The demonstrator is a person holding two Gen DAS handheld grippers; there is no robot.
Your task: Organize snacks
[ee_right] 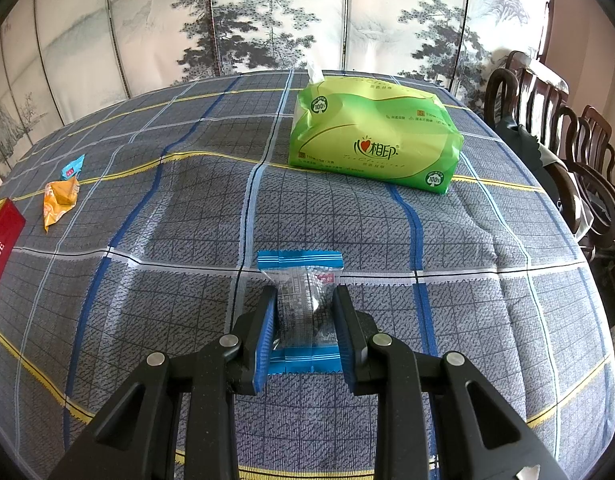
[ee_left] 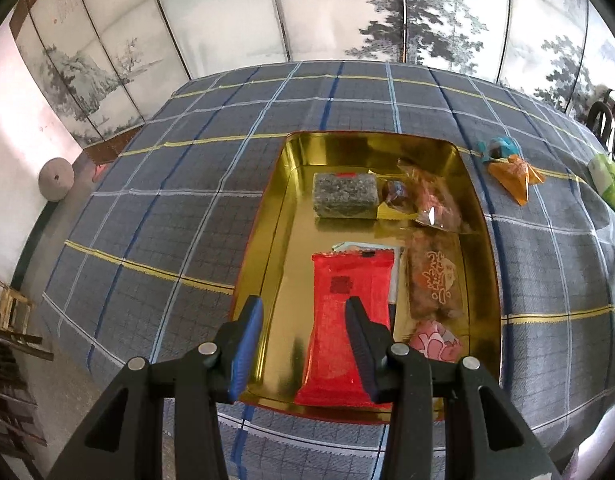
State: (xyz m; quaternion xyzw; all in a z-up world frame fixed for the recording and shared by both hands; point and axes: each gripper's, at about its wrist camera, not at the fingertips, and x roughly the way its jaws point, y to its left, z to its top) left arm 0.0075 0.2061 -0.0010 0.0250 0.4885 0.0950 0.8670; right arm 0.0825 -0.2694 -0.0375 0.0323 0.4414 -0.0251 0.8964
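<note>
A gold tin tray (ee_left: pixel 275 248) lies on the plaid tablecloth and holds several snacks: a red packet (ee_left: pixel 347 300), a grey block (ee_left: pixel 344 194), a brown packet (ee_left: pixel 435 280) and a pink one (ee_left: pixel 433 344). My left gripper (ee_left: pixel 303 308) is open and empty above the tray's near left, beside the red packet. My right gripper (ee_right: pixel 303 300) is shut on a clear snack packet with blue ends (ee_right: pixel 301 280), at or just above the cloth. An orange packet (ee_right: pixel 59 200) and a small blue one (ee_right: pixel 72 168) lie on the cloth at left; both show in the left wrist view (ee_left: pixel 515 176).
A green tissue pack (ee_right: pixel 375 136) sits at the back of the table, also seen at the right edge of the left wrist view (ee_left: pixel 607 180). The tin's red side (ee_right: pixel 1 248) shows at far left. Dark wooden chairs (ee_right: pixel 567 152) stand at right. A painted folding screen (ee_right: pixel 267 20) stands behind.
</note>
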